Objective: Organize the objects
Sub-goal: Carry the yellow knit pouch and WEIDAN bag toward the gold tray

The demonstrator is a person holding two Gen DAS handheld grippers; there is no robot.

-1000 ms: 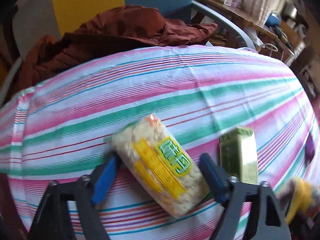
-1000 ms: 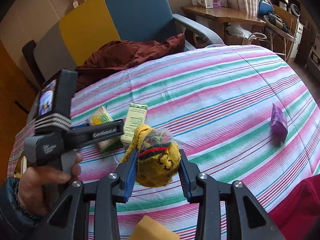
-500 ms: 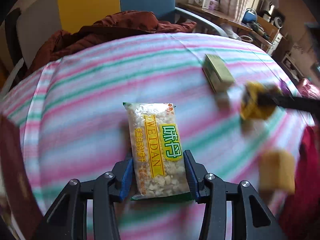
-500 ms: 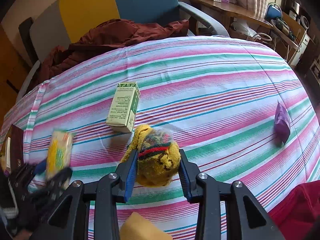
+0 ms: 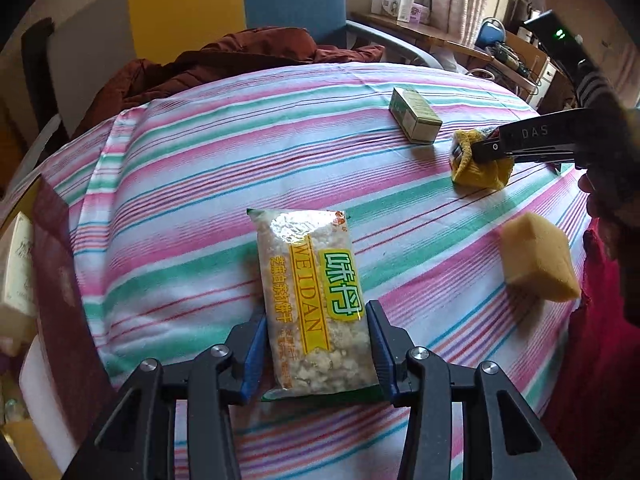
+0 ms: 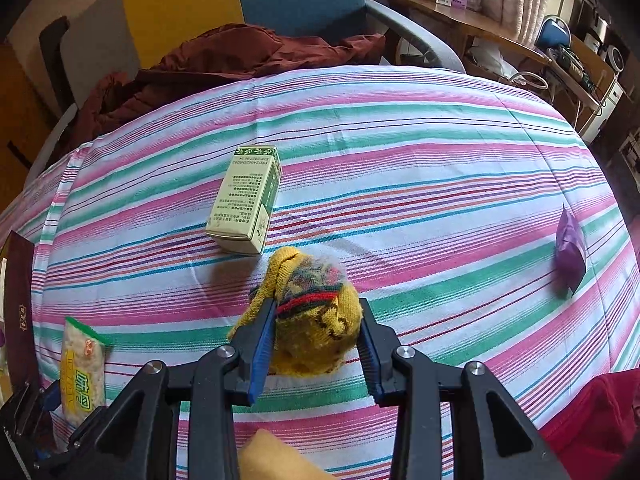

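Observation:
My left gripper is shut on a clear snack packet with yellow and green labels, held just above the striped tablecloth. The packet also shows at the lower left of the right wrist view. My right gripper is shut on a rolled yellow patterned sock over the table's middle; the sock also shows in the left wrist view. A green-and-white carton lies flat just beyond the sock and shows in the left wrist view too.
A yellow sponge lies near the table's front right edge. A purple pouch sits at the far right. A dark red box stands at the left edge. A chair with a brown jacket is behind the table.
My left gripper closed on the snack packet and carried it back toward the table's near left. My right gripper kept the sock and hardly moved.

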